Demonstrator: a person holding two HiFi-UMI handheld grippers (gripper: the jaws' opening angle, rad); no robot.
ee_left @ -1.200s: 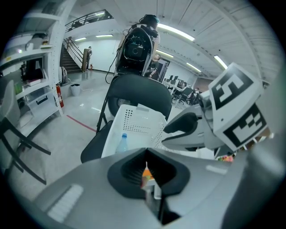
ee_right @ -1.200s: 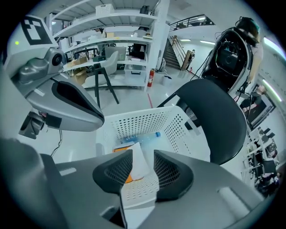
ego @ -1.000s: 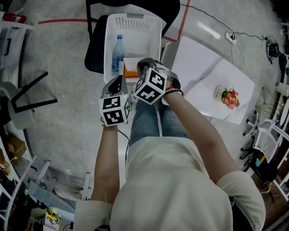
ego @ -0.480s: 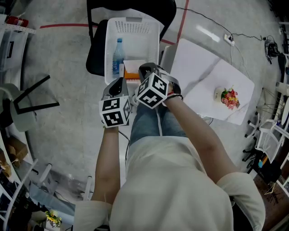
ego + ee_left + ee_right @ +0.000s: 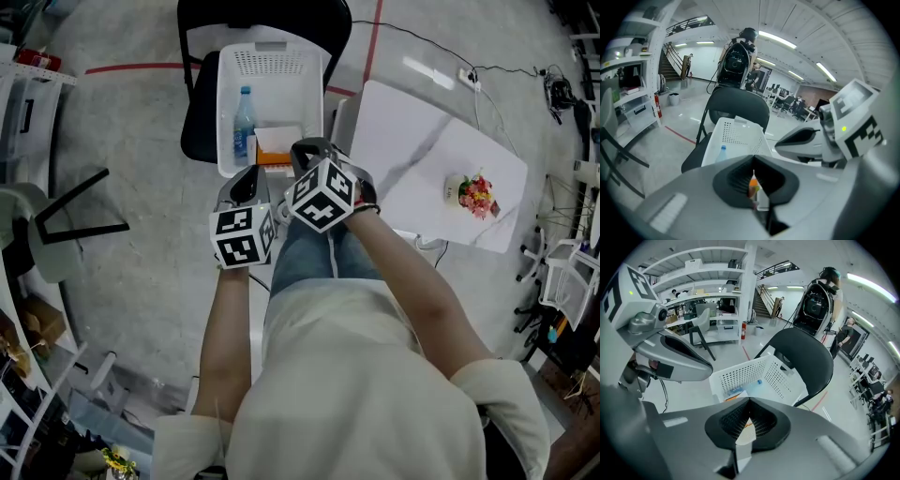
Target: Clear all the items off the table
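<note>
A white perforated basket (image 5: 272,58) stands on a black chair (image 5: 267,17). Inside it lie a blue water bottle (image 5: 243,114) and an orange-and-white box (image 5: 277,142). My left gripper (image 5: 247,178) and right gripper (image 5: 305,152) hang side by side over the basket's near rim. Both point steeply down and both are shut with nothing between the jaws. In the left gripper view the basket (image 5: 737,133) and bottle (image 5: 722,153) lie beyond the shut left gripper (image 5: 754,177). In the right gripper view the basket (image 5: 749,372) shows past the shut right gripper (image 5: 749,417).
A white table (image 5: 412,155) stands to the right and carries a small pot of flowers (image 5: 473,195). A second black chair (image 5: 66,211) and shelving stand at the left. Red tape lines and cables cross the floor. A person with a backpack (image 5: 736,58) stands behind the chair.
Both grippers have risen a little together above the basket's near rim, and the right one has rolled slightly. Both have stayed shut.
</note>
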